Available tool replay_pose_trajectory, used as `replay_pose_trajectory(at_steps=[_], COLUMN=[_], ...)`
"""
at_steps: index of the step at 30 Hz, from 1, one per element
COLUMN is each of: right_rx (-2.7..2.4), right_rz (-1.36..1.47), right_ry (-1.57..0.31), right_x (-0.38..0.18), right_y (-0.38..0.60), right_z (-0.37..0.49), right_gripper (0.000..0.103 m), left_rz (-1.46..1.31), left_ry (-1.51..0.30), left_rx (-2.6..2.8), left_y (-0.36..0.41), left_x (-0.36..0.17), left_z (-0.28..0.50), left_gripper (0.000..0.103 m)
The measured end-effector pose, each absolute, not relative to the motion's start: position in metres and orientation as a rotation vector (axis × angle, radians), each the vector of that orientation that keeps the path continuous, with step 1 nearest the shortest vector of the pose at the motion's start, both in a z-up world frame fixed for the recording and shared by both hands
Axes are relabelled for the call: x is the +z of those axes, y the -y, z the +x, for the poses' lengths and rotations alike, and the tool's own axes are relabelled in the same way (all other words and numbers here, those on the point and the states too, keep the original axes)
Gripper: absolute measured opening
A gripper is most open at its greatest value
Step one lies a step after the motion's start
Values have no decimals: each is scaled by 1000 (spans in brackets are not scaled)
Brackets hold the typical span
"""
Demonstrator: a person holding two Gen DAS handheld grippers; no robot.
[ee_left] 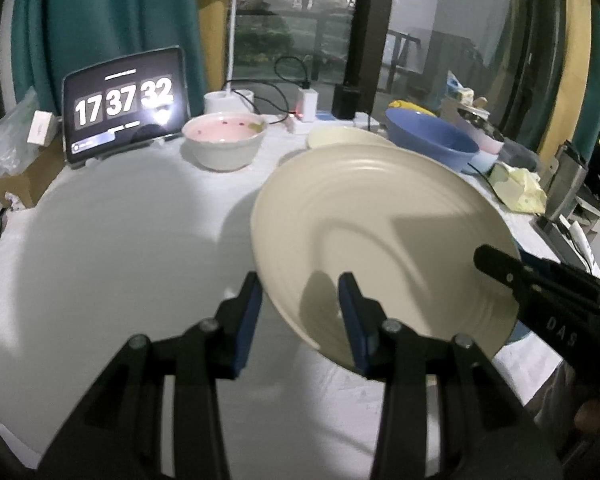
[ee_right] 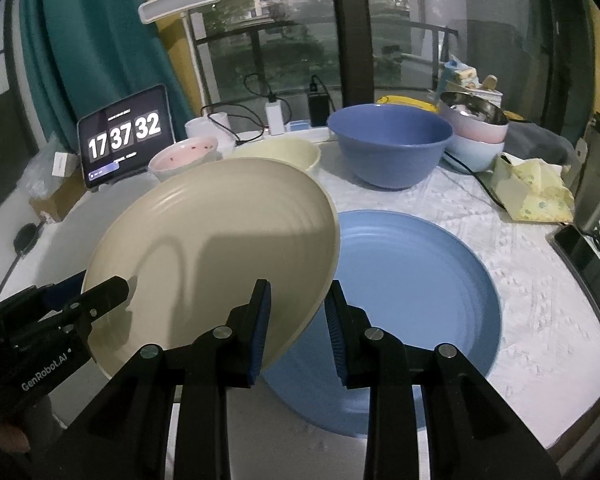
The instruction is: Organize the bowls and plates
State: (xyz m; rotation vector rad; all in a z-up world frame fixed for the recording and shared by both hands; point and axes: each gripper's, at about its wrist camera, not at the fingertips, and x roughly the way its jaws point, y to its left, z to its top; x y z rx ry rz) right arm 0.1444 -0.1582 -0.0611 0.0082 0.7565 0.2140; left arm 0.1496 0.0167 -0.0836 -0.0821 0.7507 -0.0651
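left tongs [ee_left: 300, 300], right tongs [ee_right: 298, 306], both gripping cream plate [ee_left: 380, 232]

Cream plate [ee_right: 220, 248] hides blue plate [ee_right: 412, 292] left edge; cream bowl [ee_left: 340, 138] mostly hidden.

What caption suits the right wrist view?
Both grippers carry a cream plate beside a blue plate.

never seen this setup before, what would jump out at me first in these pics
The big cream plate dominates, lifted and tilted above the white table, its rim between the jaws of the left hand-held gripper and the right hand-held gripper. Beneath its right side lies a blue plate; at back left a tablet clock glows.
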Motion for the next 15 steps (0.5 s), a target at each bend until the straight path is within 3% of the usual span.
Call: replay_pose_trajectory(at_steps=[15], right_rx=[174], right_rz=[58], right_ry=[-750], right_x=[-65], right_y=[196], right_z=[139], right_gripper=[30], left_rz=[-34], left_ry=[-763], left_rx=[-105], left_y=[20], left_x=[-84], left_z=[152], left_gripper=[41])
